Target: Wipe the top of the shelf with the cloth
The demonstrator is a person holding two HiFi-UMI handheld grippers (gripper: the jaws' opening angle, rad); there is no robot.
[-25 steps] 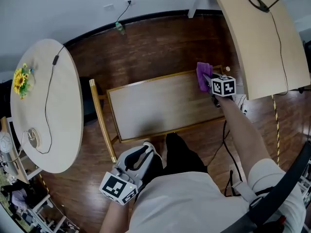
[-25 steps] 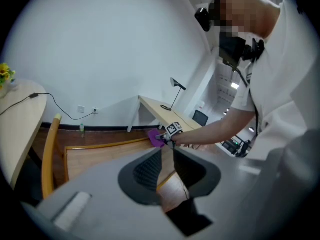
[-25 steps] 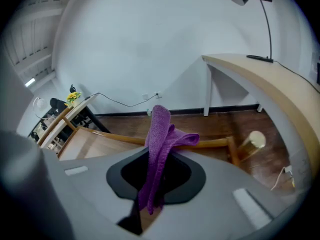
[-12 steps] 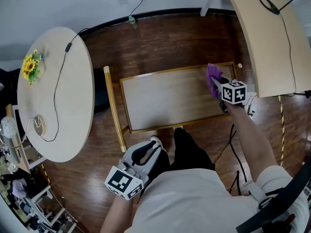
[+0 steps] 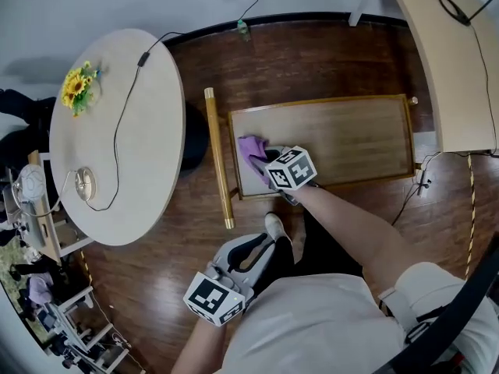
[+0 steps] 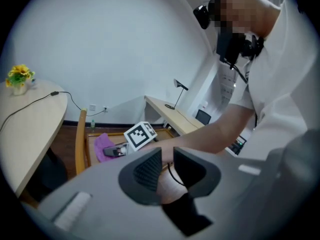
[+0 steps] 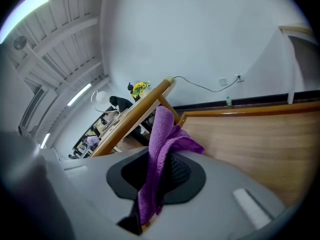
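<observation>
The shelf top [image 5: 343,139] is a pale wooden panel with a raised rim, and a wooden rail [image 5: 218,158] runs along its left end. My right gripper [image 5: 263,160] is at the left end of the panel, shut on a purple cloth [image 5: 252,151] that lies on the surface there. In the right gripper view the cloth [image 7: 165,129] bunches up between the jaws of the right gripper [image 7: 161,160], with the panel [image 7: 250,134] stretching beyond. My left gripper [image 5: 261,244] hangs low near the person's body, off the shelf. Its jaws [image 6: 168,156] are nearly together with nothing held.
A round pale table [image 5: 117,131] with a sunflower pot [image 5: 78,88] and a cable stands left of the shelf. A curved desk [image 5: 460,53] is at the upper right. A cable and plug [image 5: 421,181] lie on the wooden floor by the shelf's right end.
My right gripper has swept the cloth from the right end of the shelf top across to the left end. The left gripper has stayed low by the body.
</observation>
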